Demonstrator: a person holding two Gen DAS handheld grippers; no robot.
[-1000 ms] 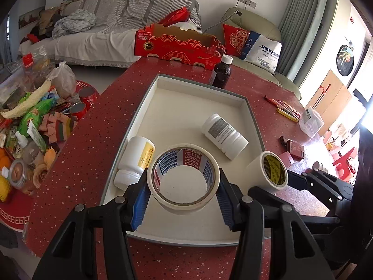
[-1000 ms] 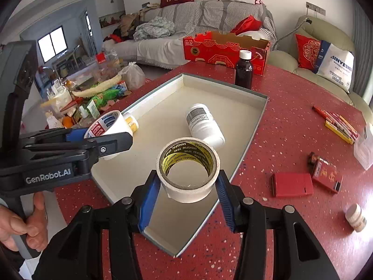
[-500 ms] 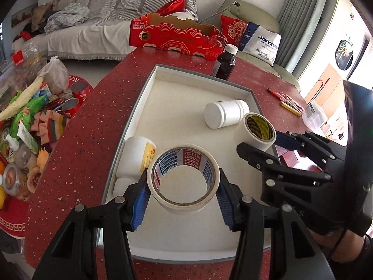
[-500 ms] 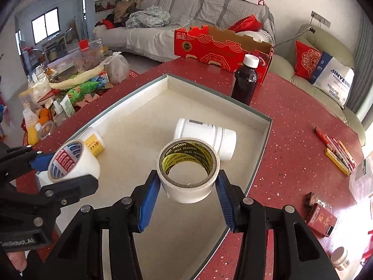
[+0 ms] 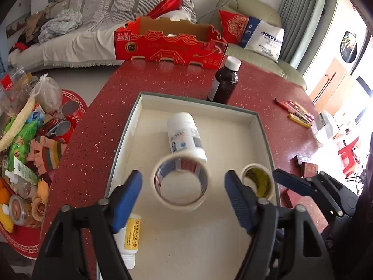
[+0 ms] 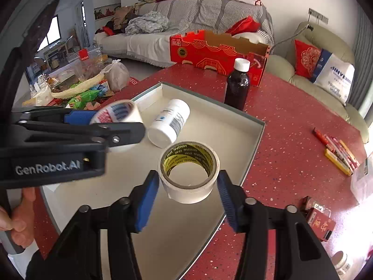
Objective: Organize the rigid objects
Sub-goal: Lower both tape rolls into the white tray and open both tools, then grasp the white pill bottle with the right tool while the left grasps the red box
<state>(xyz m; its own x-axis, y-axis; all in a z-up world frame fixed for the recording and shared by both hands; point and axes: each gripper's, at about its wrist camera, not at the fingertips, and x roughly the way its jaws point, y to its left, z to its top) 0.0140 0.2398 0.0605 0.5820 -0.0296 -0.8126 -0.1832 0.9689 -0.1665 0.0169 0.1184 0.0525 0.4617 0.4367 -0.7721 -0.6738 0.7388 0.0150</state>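
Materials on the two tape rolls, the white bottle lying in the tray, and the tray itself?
Blue-and-red printed tape roll: glossy film, likely plastic packing tape.
Yellow-cored tape roll: matte cream, looks paper or cloth-backed; printed core probably cardboard.
White bottle: smooth opaque plastic, paper label.
Tray: matte off-white lining, grey-green rim; probably covered cardboard, unsure.

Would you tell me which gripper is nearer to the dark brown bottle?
Neither clearly: both the left gripper and the right gripper hover over the tray's near half, while the dark brown bottle stands beyond its far rim.
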